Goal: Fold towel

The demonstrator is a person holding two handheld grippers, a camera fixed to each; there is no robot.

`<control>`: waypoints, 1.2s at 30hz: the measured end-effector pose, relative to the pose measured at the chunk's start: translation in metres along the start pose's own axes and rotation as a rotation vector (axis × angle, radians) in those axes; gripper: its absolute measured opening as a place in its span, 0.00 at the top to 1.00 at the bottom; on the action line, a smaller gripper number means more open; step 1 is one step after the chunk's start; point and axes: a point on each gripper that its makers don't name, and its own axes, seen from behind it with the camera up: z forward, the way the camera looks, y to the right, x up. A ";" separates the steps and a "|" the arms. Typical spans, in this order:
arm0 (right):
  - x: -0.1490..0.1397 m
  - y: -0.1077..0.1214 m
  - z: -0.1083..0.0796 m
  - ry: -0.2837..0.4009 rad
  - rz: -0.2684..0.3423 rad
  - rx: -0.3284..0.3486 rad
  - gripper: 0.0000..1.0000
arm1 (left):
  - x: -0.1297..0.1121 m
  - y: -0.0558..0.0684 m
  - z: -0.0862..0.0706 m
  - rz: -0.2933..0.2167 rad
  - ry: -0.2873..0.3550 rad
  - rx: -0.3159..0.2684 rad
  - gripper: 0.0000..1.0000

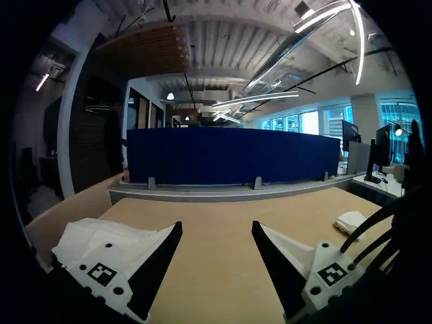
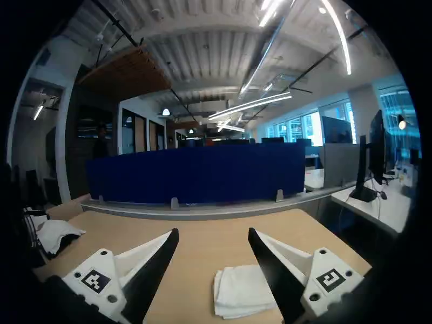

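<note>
A folded white towel (image 2: 243, 291) lies flat on the wooden table (image 2: 205, 237), low between the fingers of my right gripper (image 2: 212, 231), partly behind the right finger. That gripper is open and holds nothing. In the left gripper view the same kind of folded white towel (image 1: 351, 221) rests at the right of the table (image 1: 216, 216). My left gripper (image 1: 216, 225) hovers over bare wood, open and holding nothing. Another white towel (image 2: 54, 233) lies crumpled in a black wire basket (image 2: 32, 237) at the left of the right gripper view.
Black basket wires (image 1: 378, 237) cross the right side of the left gripper view. A blue divider panel (image 1: 232, 154) on a grey rail closes off the table's far edge. Monitors (image 2: 372, 151) stand on a neighbouring white desk to the right.
</note>
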 end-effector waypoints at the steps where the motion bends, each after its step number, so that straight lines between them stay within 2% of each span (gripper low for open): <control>1: 0.000 0.000 0.000 -0.001 0.002 -0.005 0.00 | 0.000 0.000 0.000 0.002 0.002 0.003 0.04; 8: -0.004 -0.008 -0.002 -0.031 0.023 -0.023 0.00 | -0.007 -0.002 0.002 0.012 0.012 0.038 0.04; 14: -0.013 -0.014 0.000 -0.081 0.027 -0.021 0.00 | -0.023 0.000 0.007 0.047 0.014 0.062 0.04; 24: -0.022 -0.004 -0.003 -0.150 0.011 -0.060 0.00 | -0.036 -0.004 0.006 0.068 0.054 0.102 0.04; 36: -0.024 -0.004 -0.003 -0.180 -0.044 -0.057 0.00 | -0.056 -0.004 0.017 0.068 0.084 0.094 0.04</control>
